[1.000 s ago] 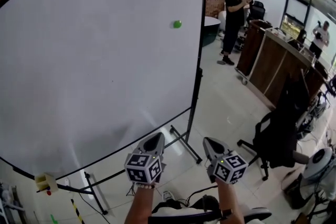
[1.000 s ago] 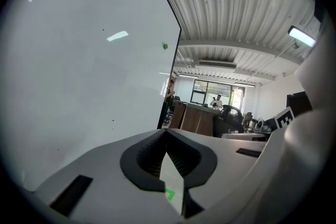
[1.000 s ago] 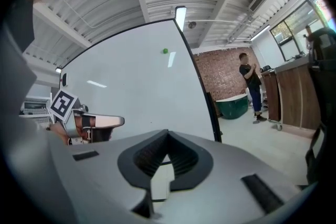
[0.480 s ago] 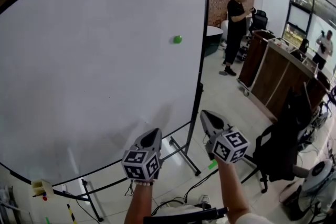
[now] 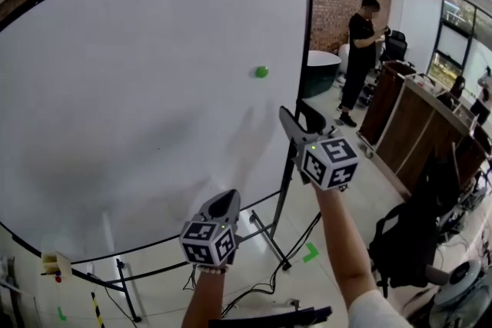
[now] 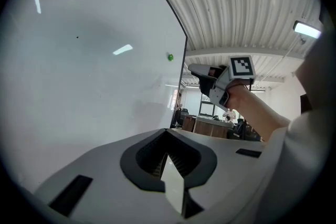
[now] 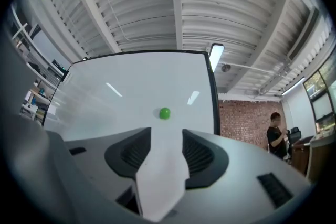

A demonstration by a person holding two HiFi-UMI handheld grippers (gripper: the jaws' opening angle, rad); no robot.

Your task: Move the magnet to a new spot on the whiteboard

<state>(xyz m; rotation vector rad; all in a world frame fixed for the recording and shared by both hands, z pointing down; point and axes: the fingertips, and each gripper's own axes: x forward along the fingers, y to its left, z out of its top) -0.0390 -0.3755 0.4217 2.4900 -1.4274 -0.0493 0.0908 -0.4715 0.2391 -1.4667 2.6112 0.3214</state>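
Whiteboard (image 5: pixel 115 88) bears green magnet (image 5: pixel 262 71); right gripper (image 7: pixel 167 134) fingers just opened wide, empty; left gripper (image 6: pixel 167 136) fingers together.

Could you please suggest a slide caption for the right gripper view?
Right gripper, jaws just opening with nothing between them, faces the green magnet on the whiteboard.

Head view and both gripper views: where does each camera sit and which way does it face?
Head view: on the person's head, facing the white whiteboard and round green magnet; both forearms, left gripper, right gripper show.
Left gripper view: rides the left gripper, facing along the whiteboard; its shut jaws and the right gripper show.
Right gripper view: rides the right gripper, aimed at the magnet; its jaws, just opened, hold nothing.
All three show the magnet.
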